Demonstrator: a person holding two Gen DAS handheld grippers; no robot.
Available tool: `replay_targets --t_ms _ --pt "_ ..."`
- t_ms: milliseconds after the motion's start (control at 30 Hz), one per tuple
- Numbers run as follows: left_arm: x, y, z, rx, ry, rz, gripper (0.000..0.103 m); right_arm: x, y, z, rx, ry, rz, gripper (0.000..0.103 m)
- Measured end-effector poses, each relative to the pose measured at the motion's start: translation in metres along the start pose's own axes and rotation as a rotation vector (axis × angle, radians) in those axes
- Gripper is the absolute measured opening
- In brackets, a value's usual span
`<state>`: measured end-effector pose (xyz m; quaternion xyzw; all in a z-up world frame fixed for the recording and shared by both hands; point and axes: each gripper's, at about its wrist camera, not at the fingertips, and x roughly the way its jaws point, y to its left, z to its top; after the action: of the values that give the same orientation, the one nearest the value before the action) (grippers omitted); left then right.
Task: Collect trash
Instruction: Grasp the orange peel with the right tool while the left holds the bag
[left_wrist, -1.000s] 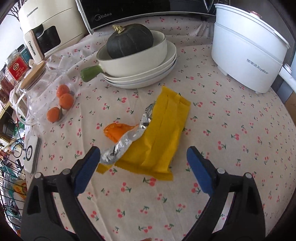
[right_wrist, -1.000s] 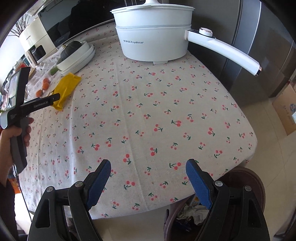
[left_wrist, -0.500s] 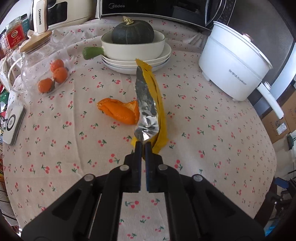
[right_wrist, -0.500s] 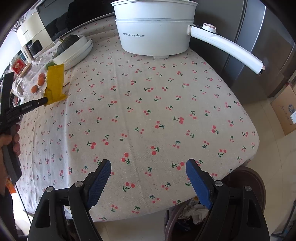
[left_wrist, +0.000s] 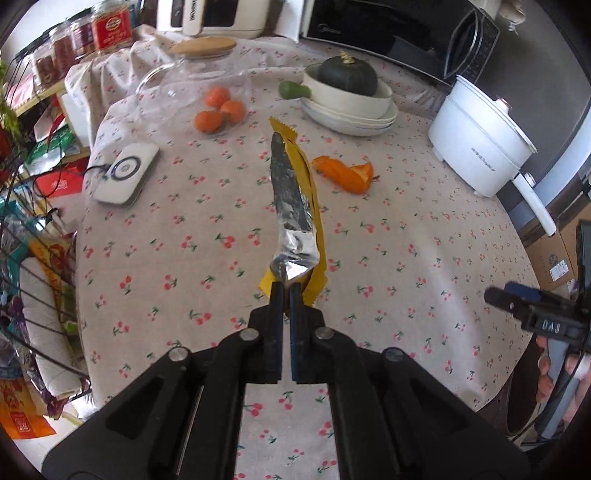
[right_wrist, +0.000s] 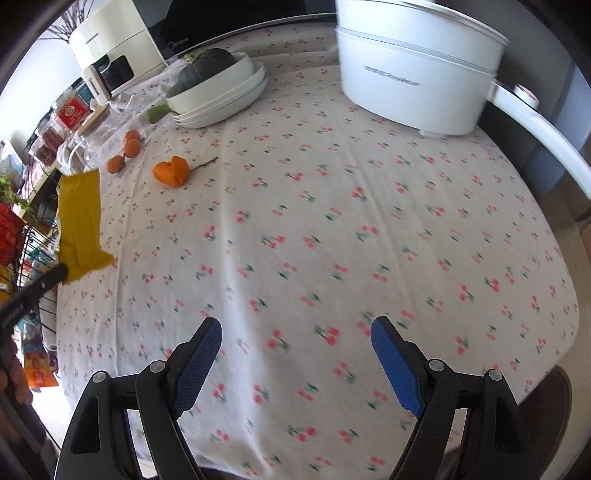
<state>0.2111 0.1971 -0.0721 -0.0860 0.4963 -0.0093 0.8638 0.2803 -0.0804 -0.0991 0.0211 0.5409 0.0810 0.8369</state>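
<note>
Left gripper (left_wrist: 283, 286) is clamped on the near end of the yellow foil-lined wrapper (left_wrist: 295, 199), which hangs lifted above the cherry-print tablecloth (left_wrist: 406, 258) with its silver inside facing the camera. Empty and thin, the wrapper looks very light, limp and crinkly, and slick on the foil side; a pinch at one crimped end, as here, seems enough, though it will flap and swing when carried. To its right the orange peel (left_wrist: 345, 172) lies on the cloth, soft and curled, best taken across its raised middle. Further right, the right gripper (right_wrist: 295, 354) hovers over bare cloth with its jaws wide apart and nothing between them. A second ago the left jaws stood open around the wrapper as it lay flat on the peel; now the wrapper is up and the peel uncovered.
</note>
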Motion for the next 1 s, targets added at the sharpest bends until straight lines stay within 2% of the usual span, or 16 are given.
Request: replay_targets --t_ms 200,433,600,667,700,733,800,867,1000 --pt "0.009 0.026 -0.012 -0.022 0.031 0.037 0.003 0.05 0.065 0.061 -0.049 -0.046 0.079 0.085" --pt "0.019 0.053 -0.012 -0.097 0.056 0.02 0.004 0.109 0.126 0.106 -0.207 -0.088 0.014 0.085" --pt "0.023 0.057 -0.01 -0.126 0.062 0.002 0.004 0.139 0.158 0.119 -0.305 -0.087 0.014 0.081" --pt "0.023 0.055 -0.01 -0.124 0.062 0.001 0.004 0.141 0.165 0.119 -0.328 -0.118 0.002 0.071" --pt "0.023 0.054 -0.01 -0.121 0.063 0.001 0.004 0.14 0.168 0.12 -0.33 -0.124 0.014 0.06" --pt "0.022 0.053 -0.01 -0.119 0.063 0.001 0.004 0.14 0.17 0.12 -0.335 -0.126 0.016 0.056" --pt "0.02 0.05 -0.01 -0.114 0.061 0.0 0.004 0.135 0.172 0.119 -0.348 -0.124 0.03 0.04" --pt "0.016 0.047 -0.01 -0.11 0.059 -0.002 0.003 0.124 0.171 0.116 -0.348 -0.121 0.049 0.032" --pt "0.006 0.037 -0.011 -0.106 0.048 -0.006 0.003 0.098 0.158 0.099 -0.379 -0.112 0.043 0.027"
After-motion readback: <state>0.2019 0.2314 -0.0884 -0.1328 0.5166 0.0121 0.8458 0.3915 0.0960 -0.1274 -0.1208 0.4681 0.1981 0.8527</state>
